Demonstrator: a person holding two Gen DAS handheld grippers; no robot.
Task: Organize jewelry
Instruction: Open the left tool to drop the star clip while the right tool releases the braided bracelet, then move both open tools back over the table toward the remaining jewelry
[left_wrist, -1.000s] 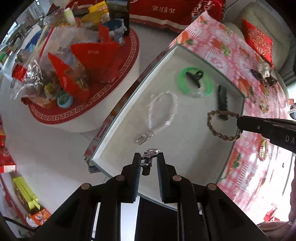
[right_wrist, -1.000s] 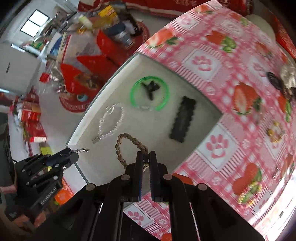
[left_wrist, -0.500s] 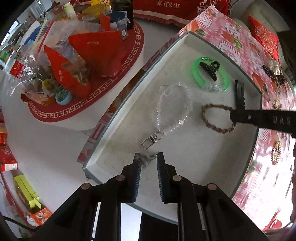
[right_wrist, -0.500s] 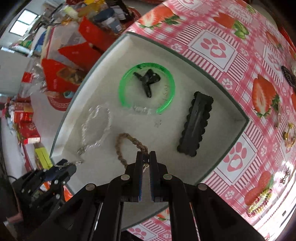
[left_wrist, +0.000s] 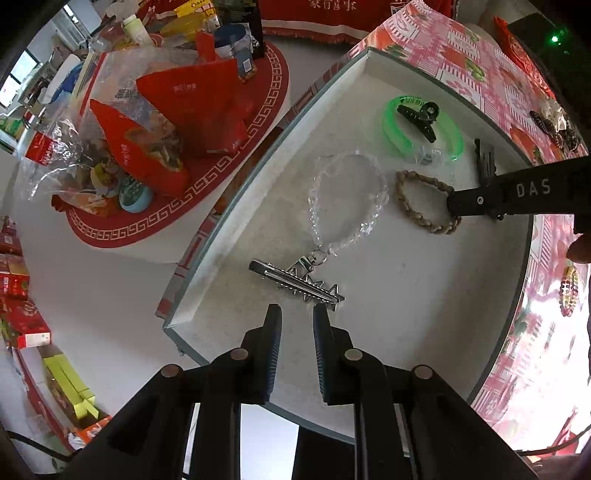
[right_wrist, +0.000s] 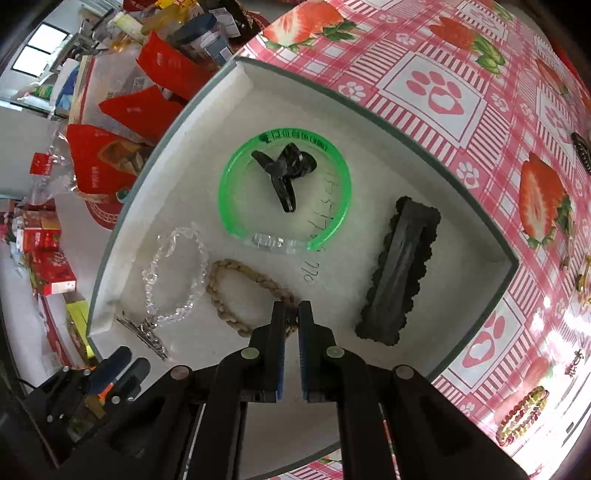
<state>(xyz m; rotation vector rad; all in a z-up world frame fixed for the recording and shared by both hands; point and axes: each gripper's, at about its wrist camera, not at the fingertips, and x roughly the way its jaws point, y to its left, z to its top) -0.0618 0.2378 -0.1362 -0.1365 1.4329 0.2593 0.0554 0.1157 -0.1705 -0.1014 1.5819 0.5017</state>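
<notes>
Since the earlier frames both of your hands have come down into the white tray (left_wrist: 236, 206), and the silver hair clip (left_wrist: 295, 282) that sat between your left fingers now lies on the tray floor, just ahead of the left gripper (left_wrist: 296, 314) and touching the clasp of the clear bead bracelet (left_wrist: 347, 199). The left jaws stand slightly apart with nothing between them, so that piece is delivered.

Your right gripper (right_wrist: 291, 314) is pinched nearly shut on the near end of the braided brown bracelet (right_wrist: 236, 288), whose loop already rests on the tray floor between the clear bracelet and the black scalloped barrette (right_wrist: 402, 269). The step in hand, as I judge it, is letting it go cleanly. Lower until the held end lies flat too, then open the jaws only a little and lift straight up, so the braid does not catch on a pad and drag. From here I cannot quite tell whether the held end already touches the floor, so ease down rather than drop.

Keep the braided loop clear of the clear beads beside it; they lie close and would tangle if you sweep sideways. Leave the green bangle (right_wrist: 284, 192) and the black claw clip (right_wrist: 288, 173) inside it alone (they are already well placed). More pieces wait on the strawberry tablecloth (right_wrist: 461, 92), including a beaded bracelet (right_wrist: 521, 424) near the tray's corner.
</notes>
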